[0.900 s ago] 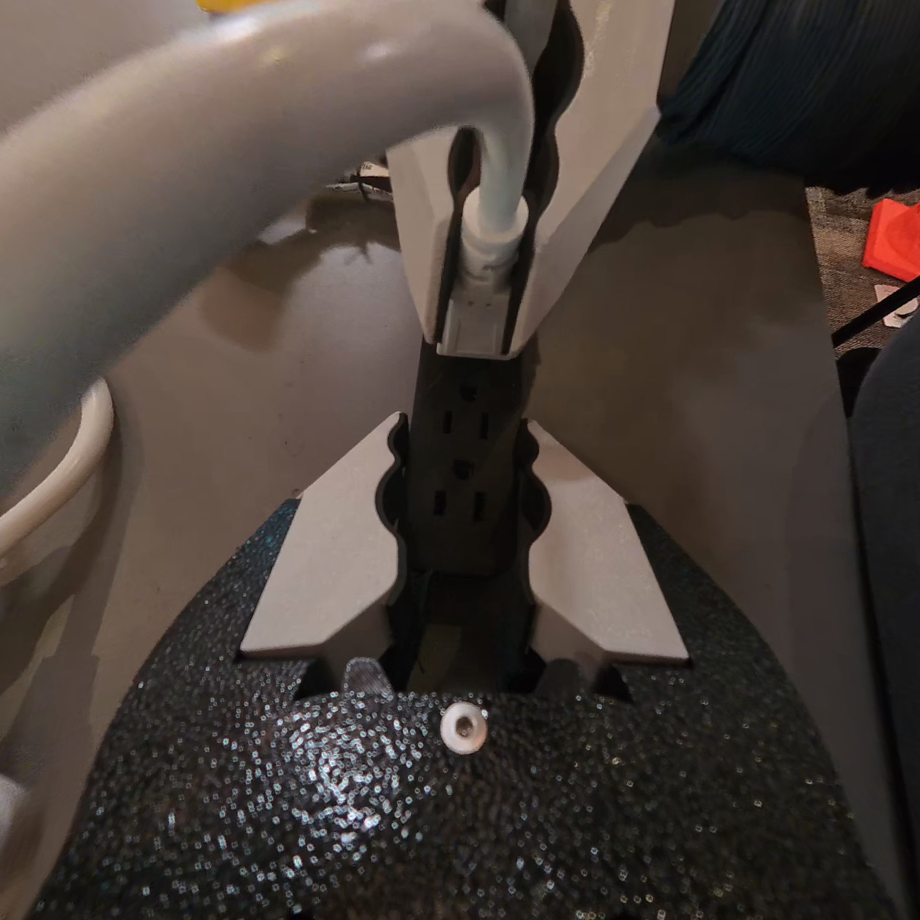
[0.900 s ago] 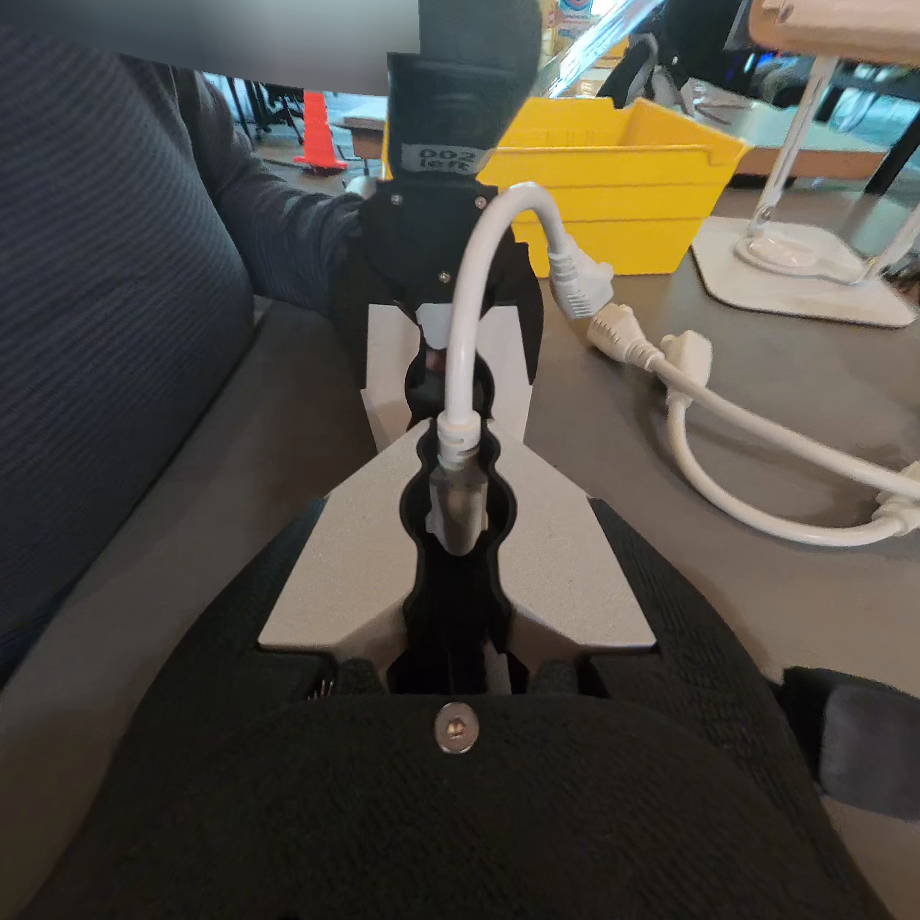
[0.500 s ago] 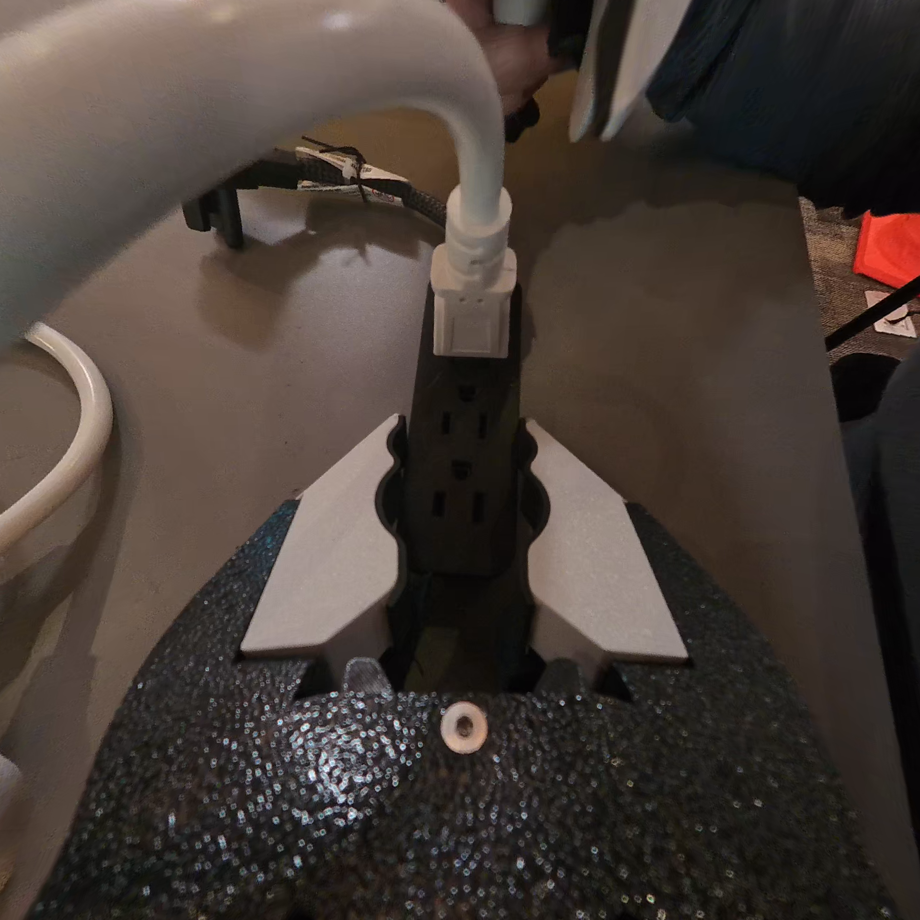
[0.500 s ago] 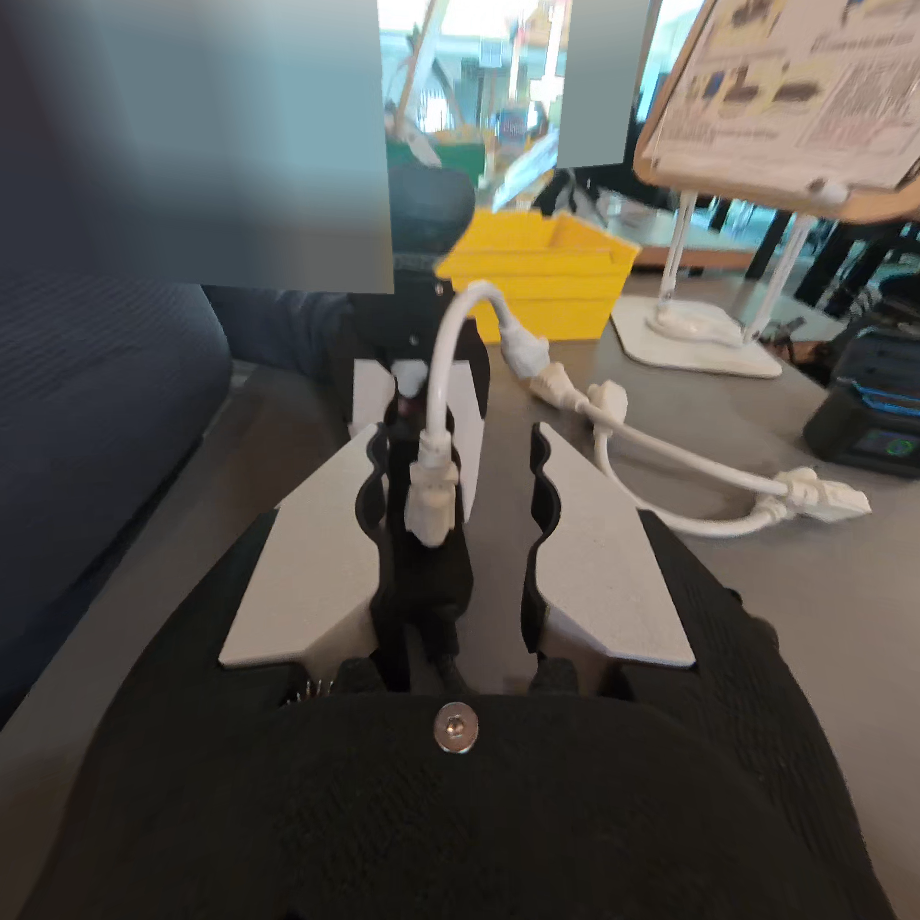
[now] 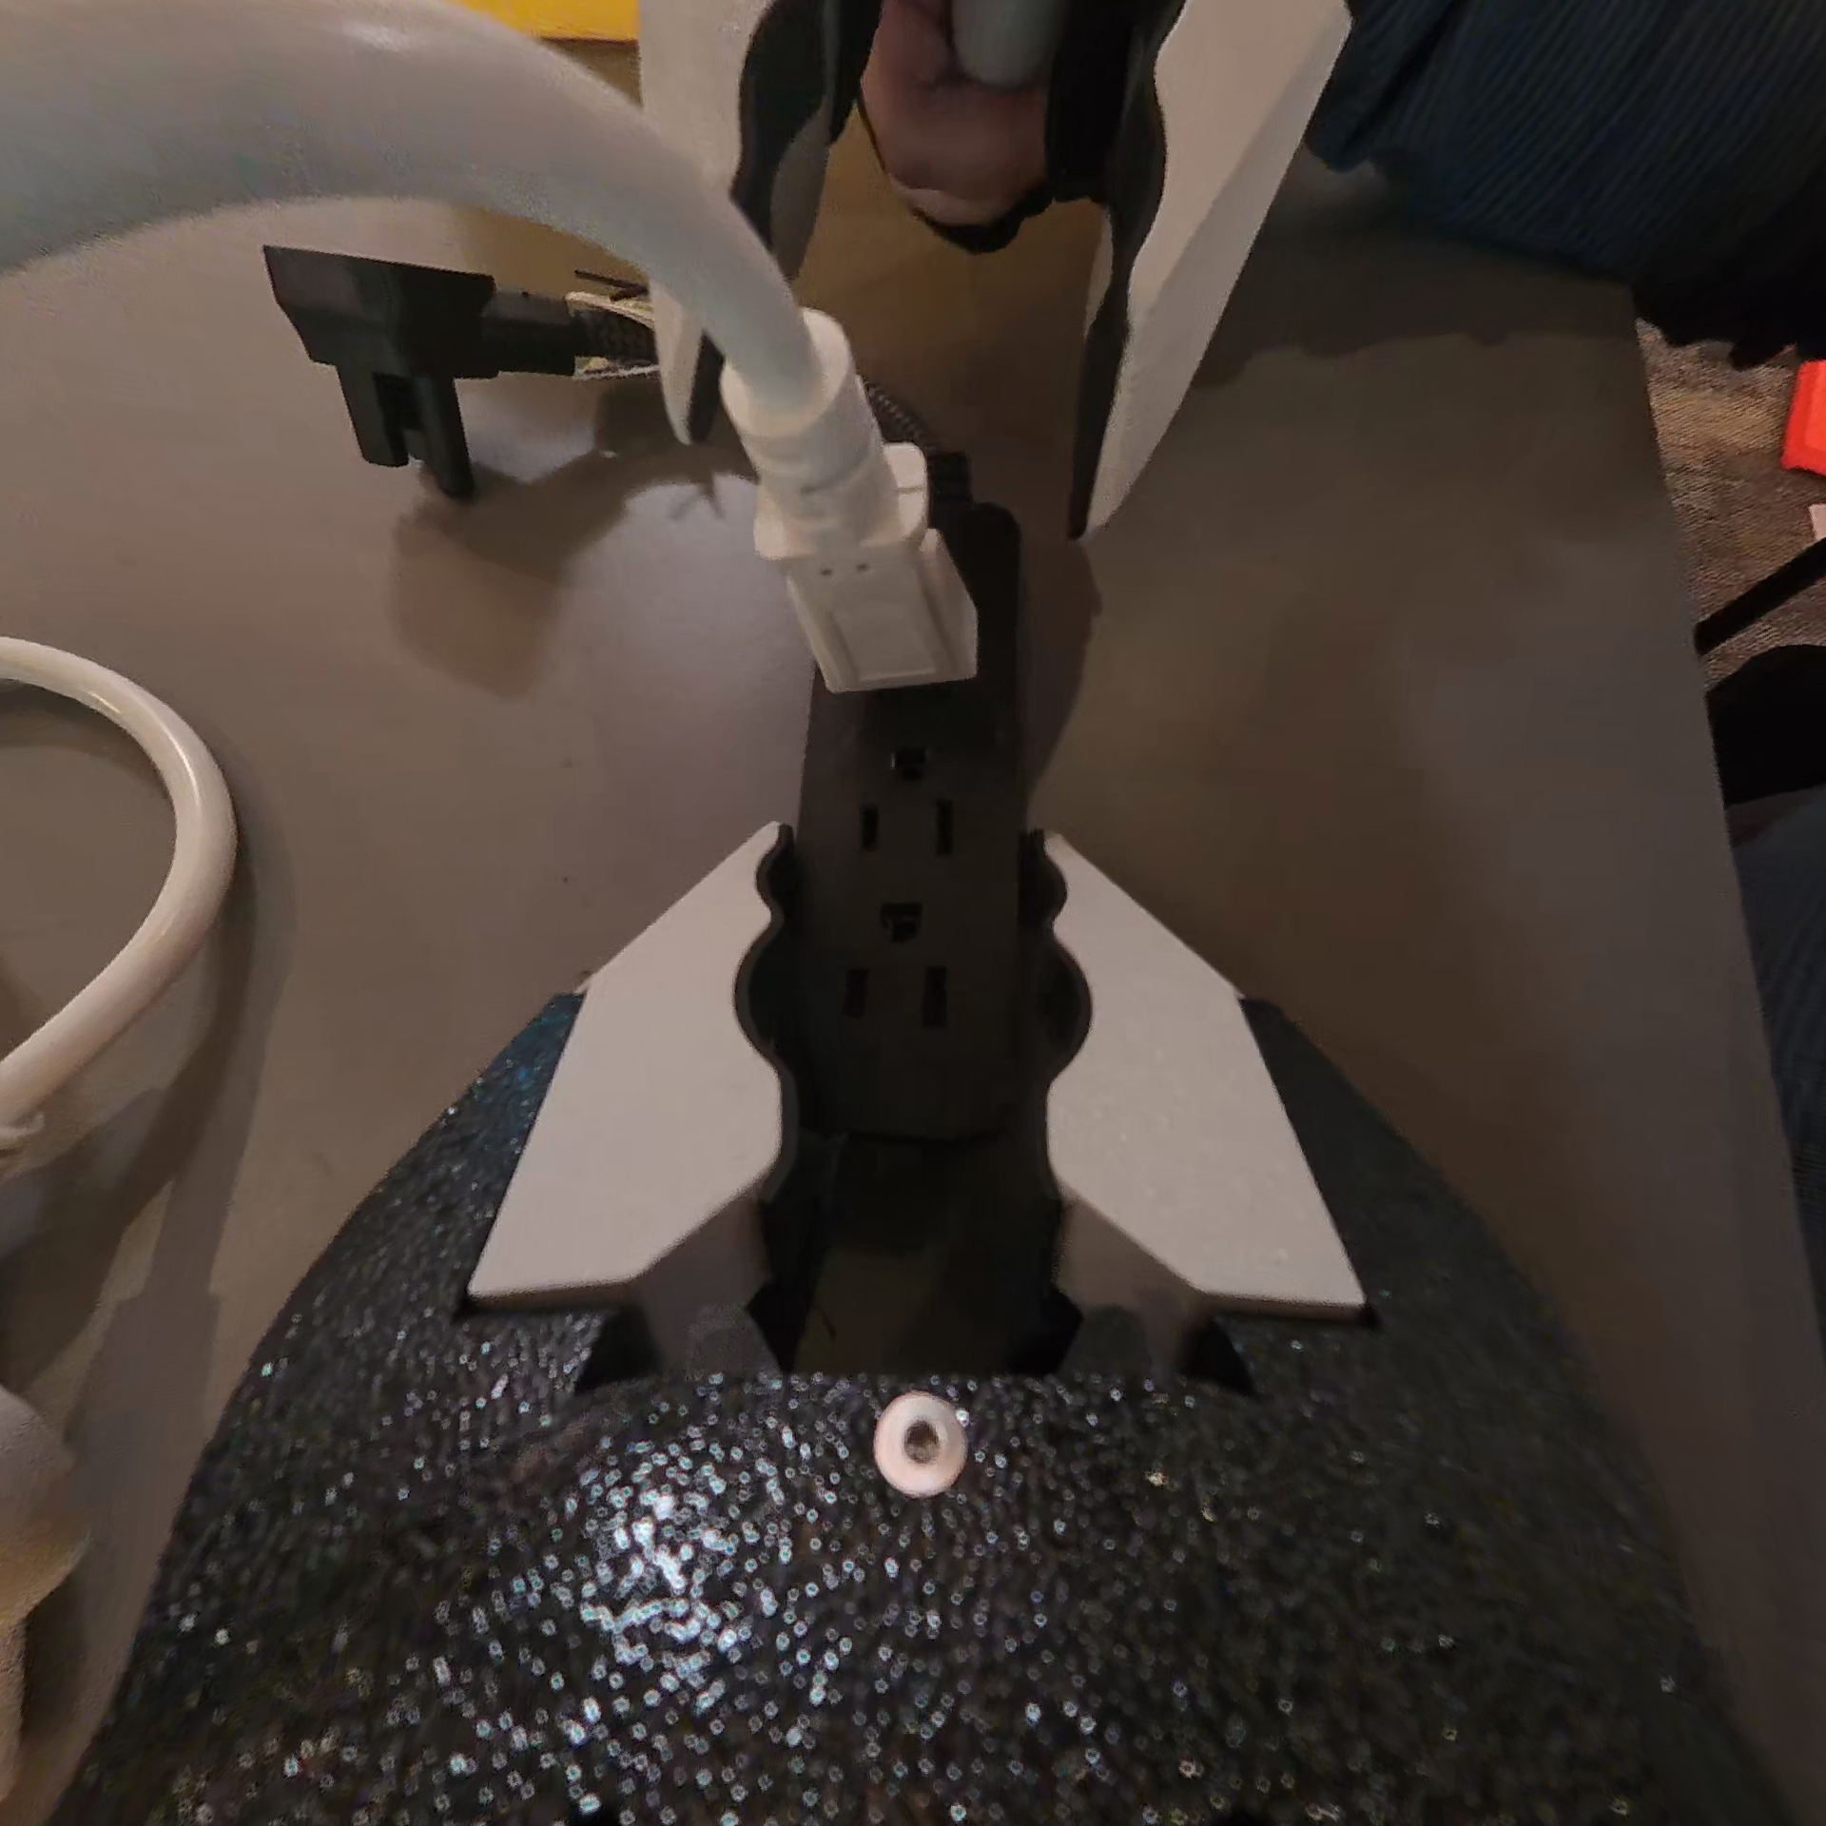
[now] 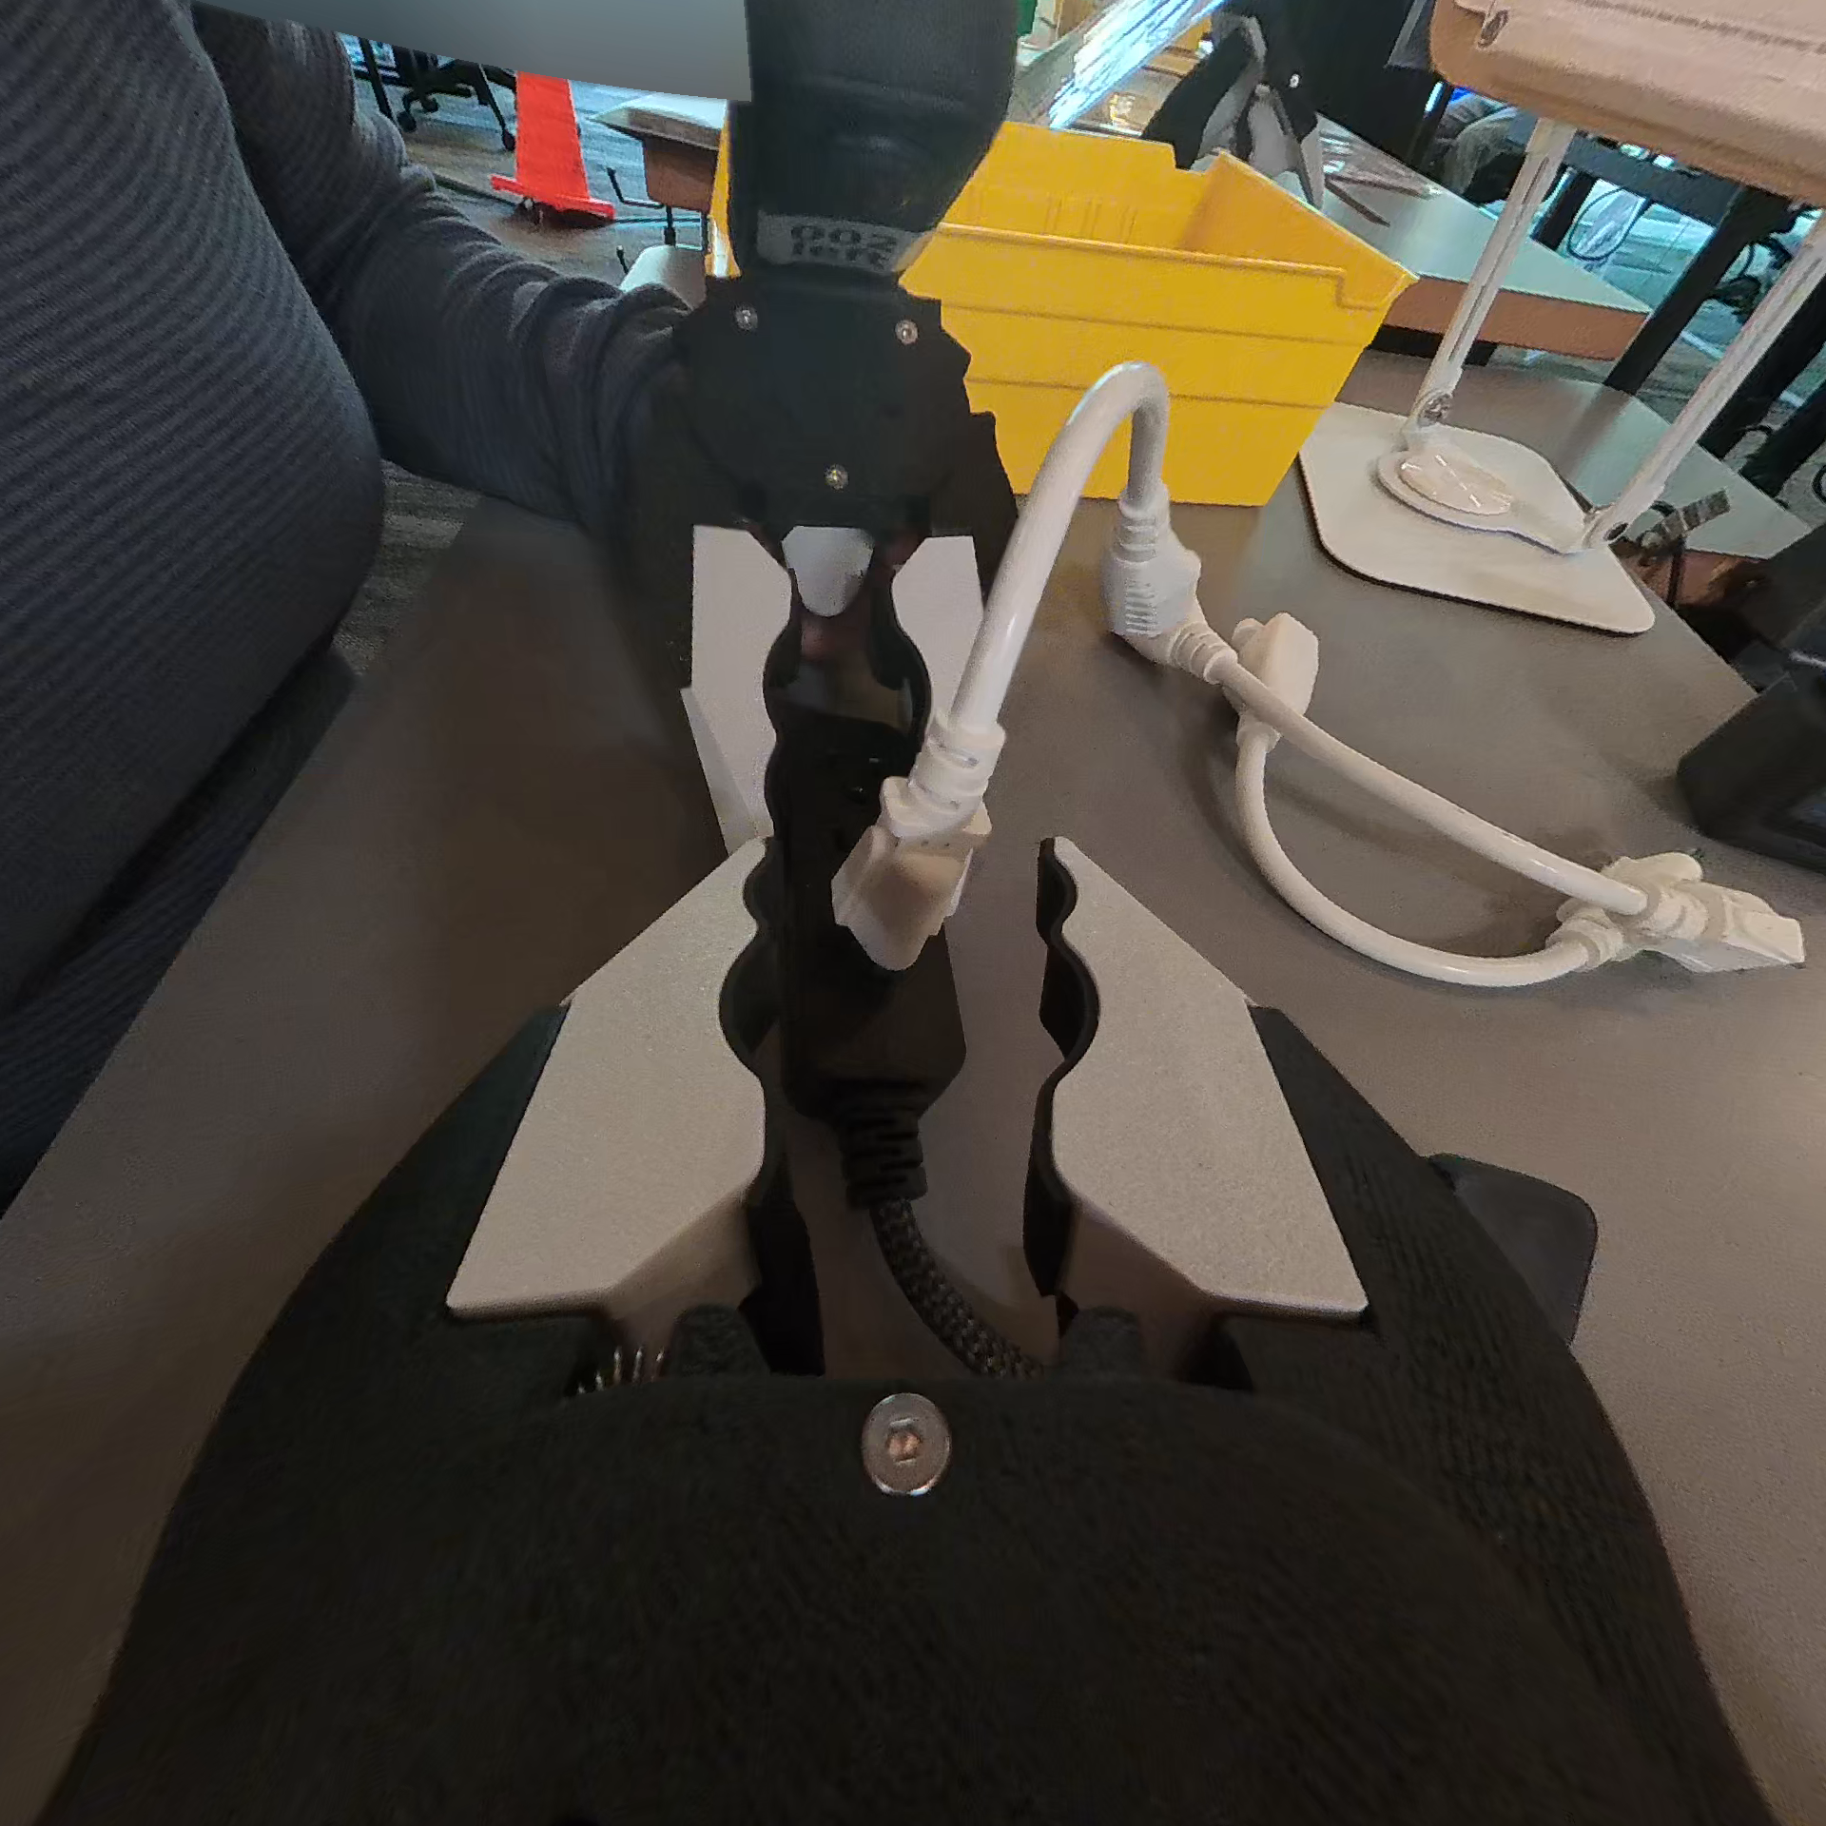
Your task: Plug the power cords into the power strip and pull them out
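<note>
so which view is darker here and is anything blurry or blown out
Left wrist view: dim and warm, the white cord looms soft and oversized near the lens, speckled glare on the left gripper housing, a shadow beside the power strip. Right wrist view: brighter daylight, the white plug is sharp, while the background beyond the yellow bin is washed out and bowed by the wide lens.
</note>
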{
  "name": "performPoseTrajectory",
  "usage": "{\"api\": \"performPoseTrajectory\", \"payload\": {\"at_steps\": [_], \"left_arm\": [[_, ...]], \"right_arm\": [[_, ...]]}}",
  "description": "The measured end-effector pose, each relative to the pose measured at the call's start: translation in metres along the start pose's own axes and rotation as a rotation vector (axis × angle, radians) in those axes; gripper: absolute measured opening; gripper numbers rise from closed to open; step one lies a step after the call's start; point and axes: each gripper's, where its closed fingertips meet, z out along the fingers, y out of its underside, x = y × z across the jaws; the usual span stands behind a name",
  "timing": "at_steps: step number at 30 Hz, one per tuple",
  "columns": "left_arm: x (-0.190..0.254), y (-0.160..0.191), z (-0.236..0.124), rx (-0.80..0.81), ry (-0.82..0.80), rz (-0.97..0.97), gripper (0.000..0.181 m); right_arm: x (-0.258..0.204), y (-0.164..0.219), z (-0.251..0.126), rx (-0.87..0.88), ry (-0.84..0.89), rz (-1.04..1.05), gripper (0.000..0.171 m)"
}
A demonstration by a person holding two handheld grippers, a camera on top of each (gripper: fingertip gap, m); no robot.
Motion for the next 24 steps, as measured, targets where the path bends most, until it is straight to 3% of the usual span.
{"api": "performPoseTrajectory", "payload": {"at_steps": [6,12,15,17,20,21,24], "left_arm": [[-0.001,-0.002,0.0,-0.016,-0.065,0.089,0.045],[-0.001,-0.004,-0.001,-0.015,-0.099,0.171,0.045],[0.0,-0.003,-0.002,-0.014,-0.088,0.167,0.045],[0.0,-0.002,-0.002,-0.013,-0.073,0.137,0.044],[-0.008,-0.023,-0.009,0.092,-0.096,0.06,0.077],[-0.005,-0.039,-0.014,0.173,-0.064,0.017,0.078],[0.005,-0.075,-0.029,0.344,0.023,-0.049,0.057]], "right_arm": [[0.002,0.003,-0.007,-0.025,0.005,0.024,0.051],[-0.016,0.041,0.0,-0.251,-0.077,0.07,0.054],[-0.013,0.049,0.007,-0.301,-0.05,0.054,0.041],[-0.014,0.05,0.008,-0.307,-0.048,0.065,0.041],[-0.014,0.051,0.009,-0.322,-0.033,0.041,0.041],[-0.014,0.051,0.009,-0.328,-0.031,0.041,0.041],[-0.014,0.051,0.009,-0.339,-0.024,0.034,0.041]]}}
